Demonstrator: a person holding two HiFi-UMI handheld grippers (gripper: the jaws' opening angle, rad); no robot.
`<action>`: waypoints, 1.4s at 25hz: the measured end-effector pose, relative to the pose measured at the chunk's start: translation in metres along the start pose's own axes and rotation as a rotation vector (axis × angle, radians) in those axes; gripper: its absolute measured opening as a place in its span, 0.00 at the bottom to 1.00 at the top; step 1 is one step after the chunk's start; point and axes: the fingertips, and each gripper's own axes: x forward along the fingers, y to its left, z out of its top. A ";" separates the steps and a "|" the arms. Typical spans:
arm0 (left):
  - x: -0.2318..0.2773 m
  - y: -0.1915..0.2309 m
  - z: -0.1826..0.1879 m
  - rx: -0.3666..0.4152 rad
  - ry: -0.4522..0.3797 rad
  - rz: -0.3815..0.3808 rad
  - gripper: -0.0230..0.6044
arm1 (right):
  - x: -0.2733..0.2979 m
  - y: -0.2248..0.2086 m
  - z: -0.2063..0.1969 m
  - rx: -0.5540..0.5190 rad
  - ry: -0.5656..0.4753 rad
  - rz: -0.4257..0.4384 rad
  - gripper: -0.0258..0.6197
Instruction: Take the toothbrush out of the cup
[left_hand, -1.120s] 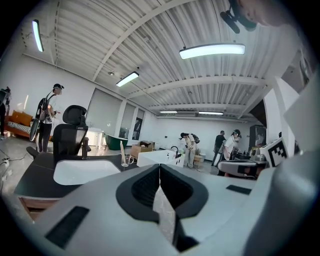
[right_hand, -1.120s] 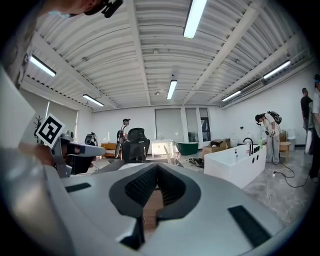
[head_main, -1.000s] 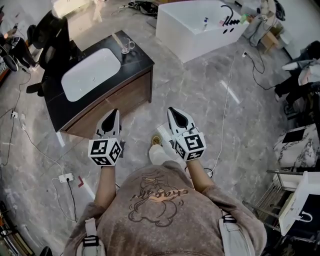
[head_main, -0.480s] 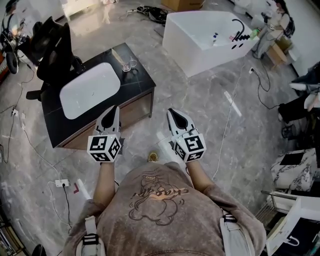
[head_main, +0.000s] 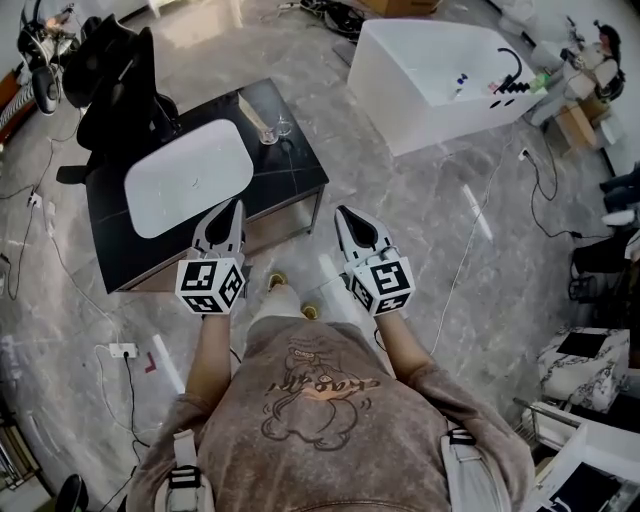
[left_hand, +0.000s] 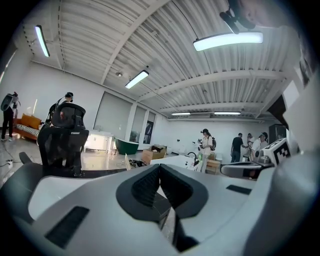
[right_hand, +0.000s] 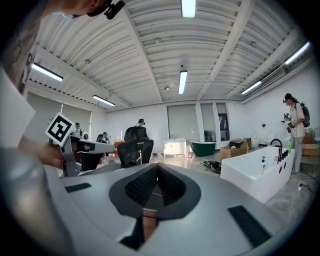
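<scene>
Grey floor surrounds the counter (head_main: 290, 172); the cup (head_main: 270, 132) with the toothbrush (head_main: 251, 109) stands at its far corner. My left gripper (head_main: 235, 205) and right gripper (head_main: 341, 211) are closed, empty: I should step nearer, then open one.

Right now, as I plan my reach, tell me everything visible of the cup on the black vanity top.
The cup looks like small clear glass. It stands upright near the far right corner of the black countertop, just beyond the white basin. A pale toothbrush stands in it, leaning up and left in the head view. A clear bulge at its right may be a handle or a second glass; it is too small to tell. Neither gripper touches it.
</scene>
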 end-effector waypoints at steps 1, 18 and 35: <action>0.006 0.005 0.001 0.000 0.000 0.003 0.06 | 0.007 -0.002 -0.001 0.002 0.003 0.001 0.06; 0.112 0.057 0.019 0.039 -0.011 -0.070 0.07 | 0.122 -0.052 0.017 0.025 -0.017 -0.032 0.06; 0.191 0.102 -0.011 0.003 0.032 -0.015 0.60 | 0.140 -0.061 0.011 0.027 0.010 -0.024 0.06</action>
